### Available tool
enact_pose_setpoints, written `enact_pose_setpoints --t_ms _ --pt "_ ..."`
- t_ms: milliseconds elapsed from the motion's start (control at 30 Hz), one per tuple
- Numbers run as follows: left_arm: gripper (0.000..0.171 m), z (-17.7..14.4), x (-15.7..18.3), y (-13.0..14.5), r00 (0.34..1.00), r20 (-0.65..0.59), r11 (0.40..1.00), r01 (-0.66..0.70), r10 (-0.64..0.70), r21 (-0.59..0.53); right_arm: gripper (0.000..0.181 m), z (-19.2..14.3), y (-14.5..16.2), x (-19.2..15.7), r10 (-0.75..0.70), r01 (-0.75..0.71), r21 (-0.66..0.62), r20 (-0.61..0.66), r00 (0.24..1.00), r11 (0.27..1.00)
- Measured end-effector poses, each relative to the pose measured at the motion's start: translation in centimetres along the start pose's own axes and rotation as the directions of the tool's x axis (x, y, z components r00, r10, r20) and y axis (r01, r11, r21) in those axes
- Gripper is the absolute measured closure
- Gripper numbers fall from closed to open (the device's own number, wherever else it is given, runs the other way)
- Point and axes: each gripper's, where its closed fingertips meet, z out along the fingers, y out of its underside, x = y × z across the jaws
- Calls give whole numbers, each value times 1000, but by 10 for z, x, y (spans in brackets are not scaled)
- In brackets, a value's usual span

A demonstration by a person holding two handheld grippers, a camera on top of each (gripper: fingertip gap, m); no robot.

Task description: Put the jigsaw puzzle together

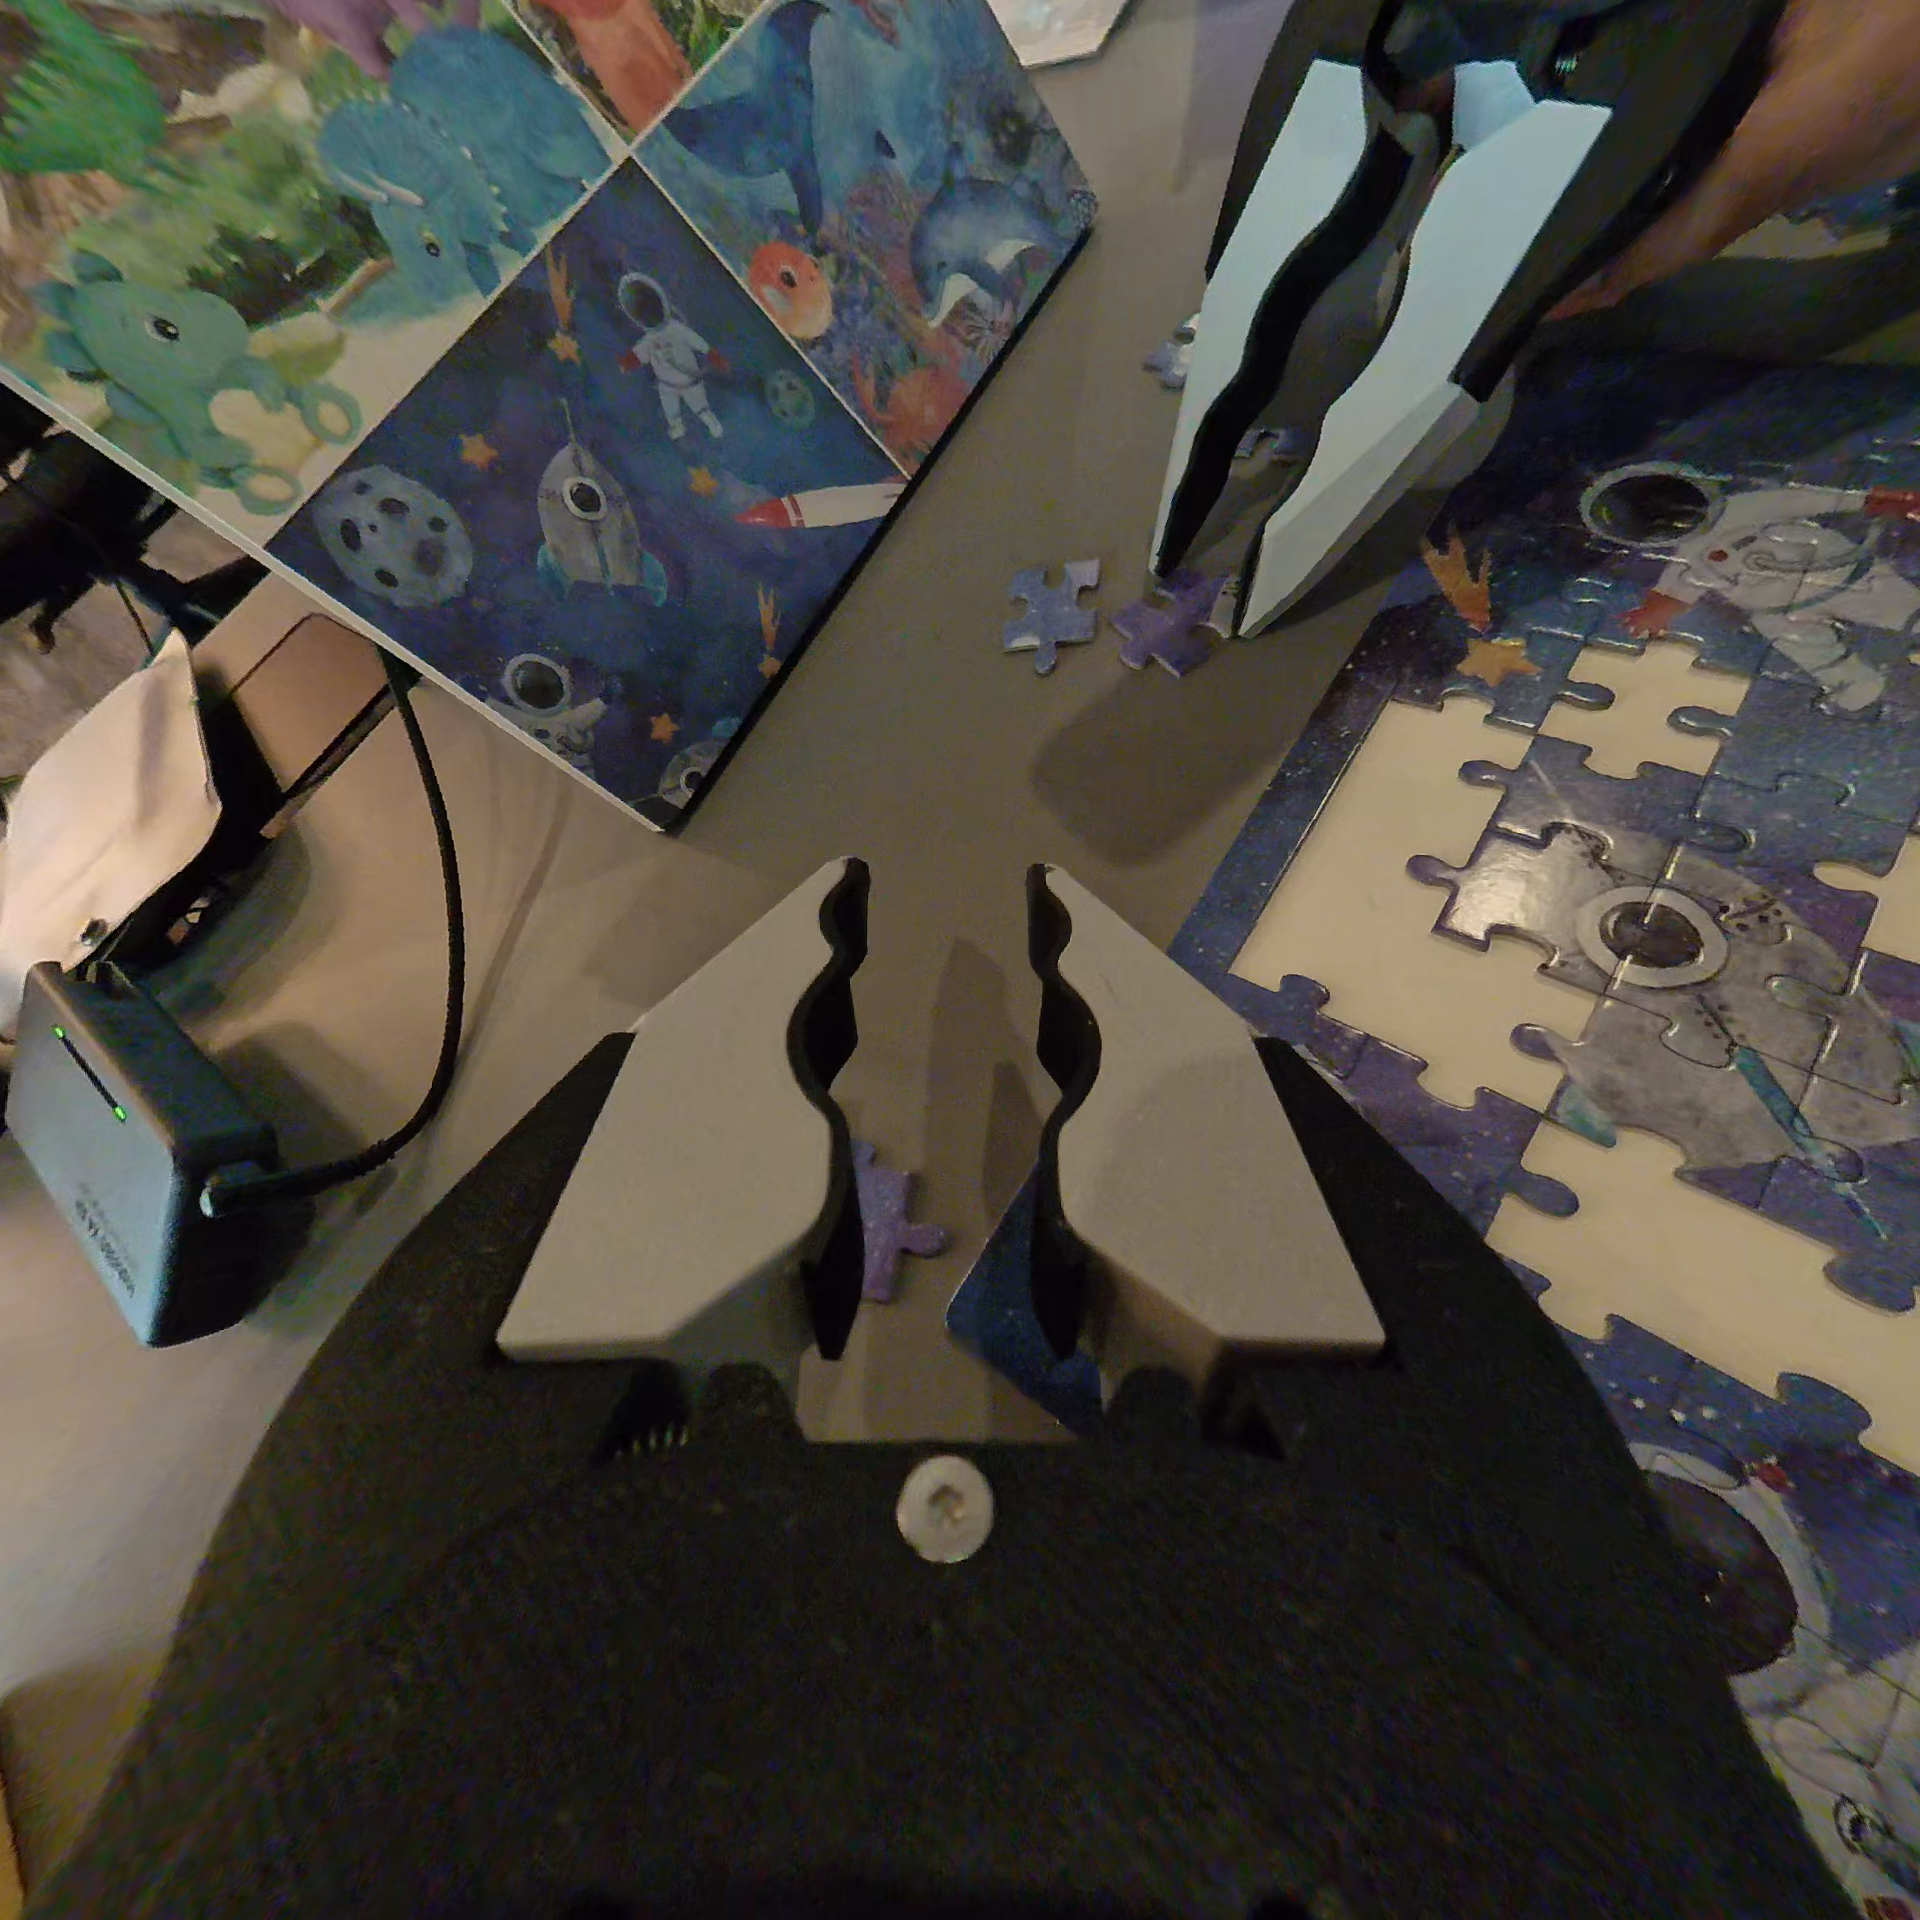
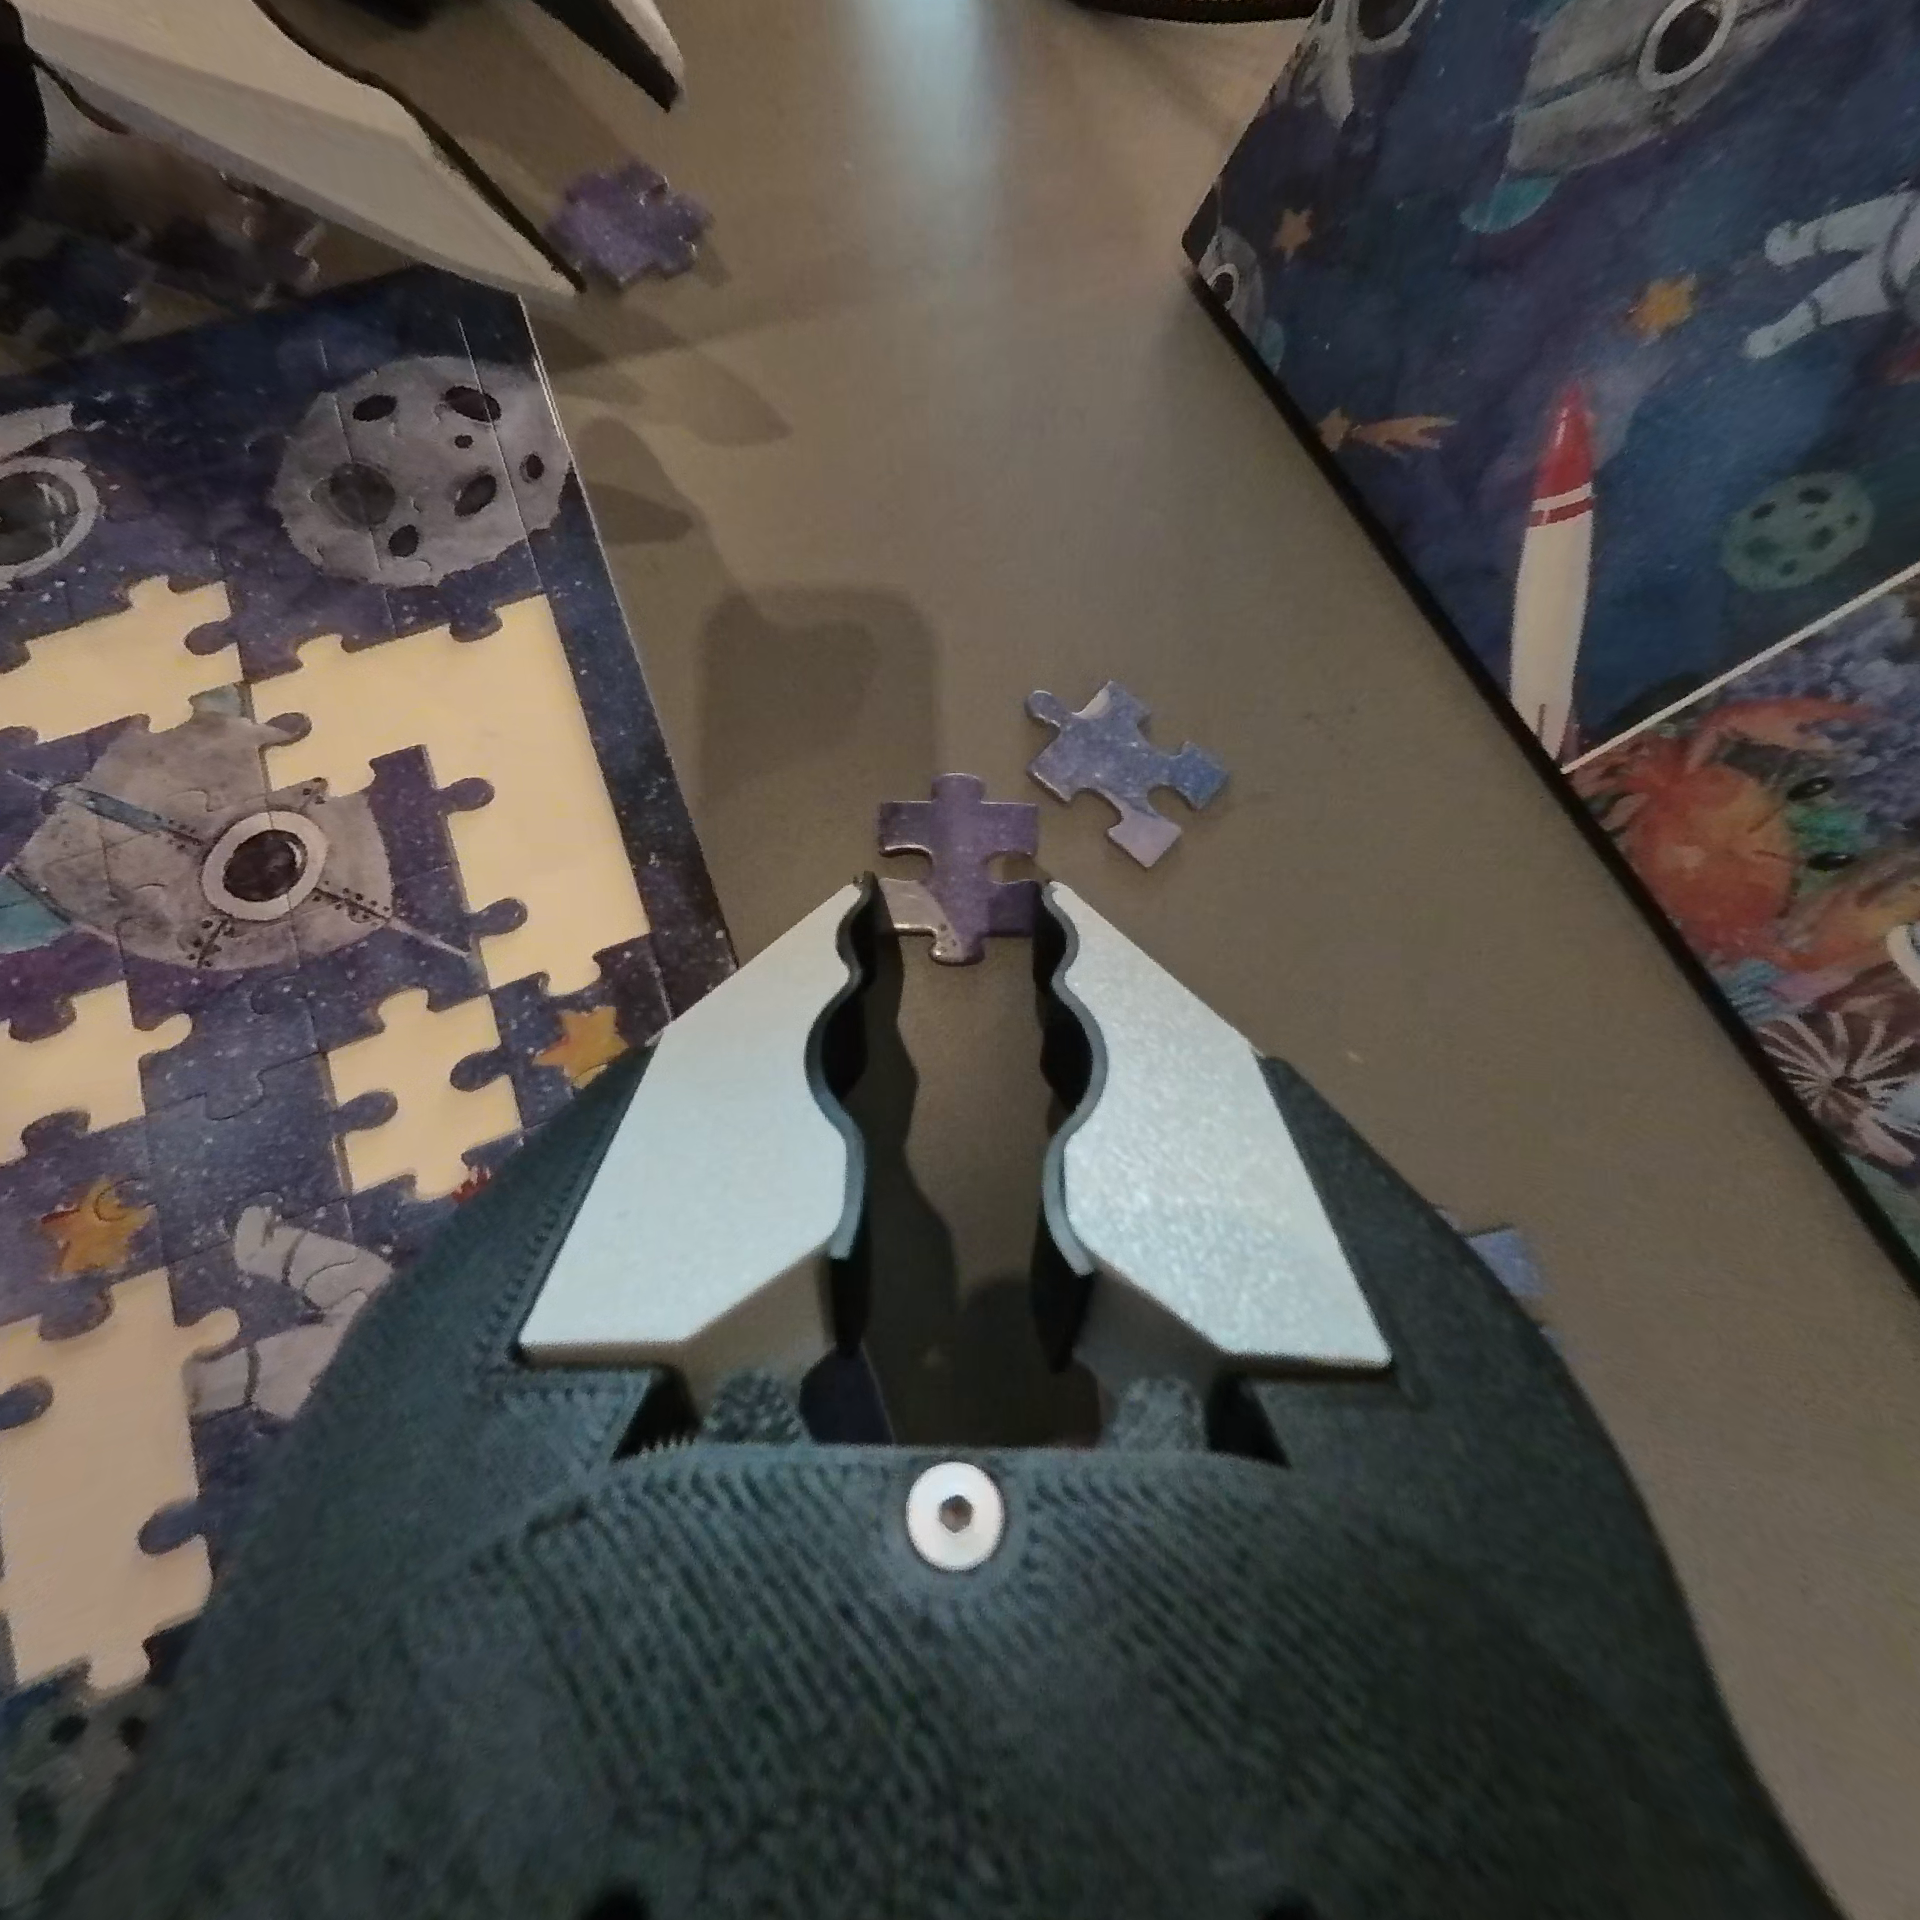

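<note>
- Purple piece (image 1: 896, 1226): partly hidden behind the left gripper's (image 1: 948, 873) finger.
- Jigsaw puzzle (image 2: 312, 831): cut off at the left edge; lower part covered by the right gripper (image 2: 954, 885) body.
- Picture box (image 2: 1621, 436): cut off by the right edge.

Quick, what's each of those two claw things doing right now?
Left gripper: open, holding nothing.
Right gripper: open, fingertips straddling a loose purple cardboard jigsaw piece on the grey table, not gripping it.

Glossy cardboard puzzle piece (image 2: 961, 854) lies on the smooth matt grey table (image 2: 1039, 468).
</note>
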Motion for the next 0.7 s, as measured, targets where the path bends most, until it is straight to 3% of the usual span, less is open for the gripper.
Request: enact_pose_setpoints --t_ms 133,167,200,400,467,567,700 --pt "143 0 0 0 1000 2 1000 -3 3 0 154 0 -3 -4 -5 5 10 12 1000 1000" --pt "143 0 0 0 1000 2 1000 -3 3 -1 179 -1 -4 -7 -11 10 16 23 1000 1000" --pt "143 0 0 0 1000 2 1000 -4 4 -1 180 -3 -7 -8 -17 16 35 29 999 999" --pt "142 0 0 1 1000 0 1000 -3 3 -5 159 -6 -14 -9 -38 39 54 -13 999 998" --pt "142 1 0 2 1000 -1 1000 -3 3 -7 142 -6 -18 1 -41 47 82 -74 996 996" --pt "142 1 0 3 1000 -4 1000 0 0 -10 134 -2 -12 16 -10 14 35 -119 993 999" --pt "142 1 2 2 1000 -6 1000 -5 4 -10 135 6 -6 5 98 -98 1 -18 995 995"
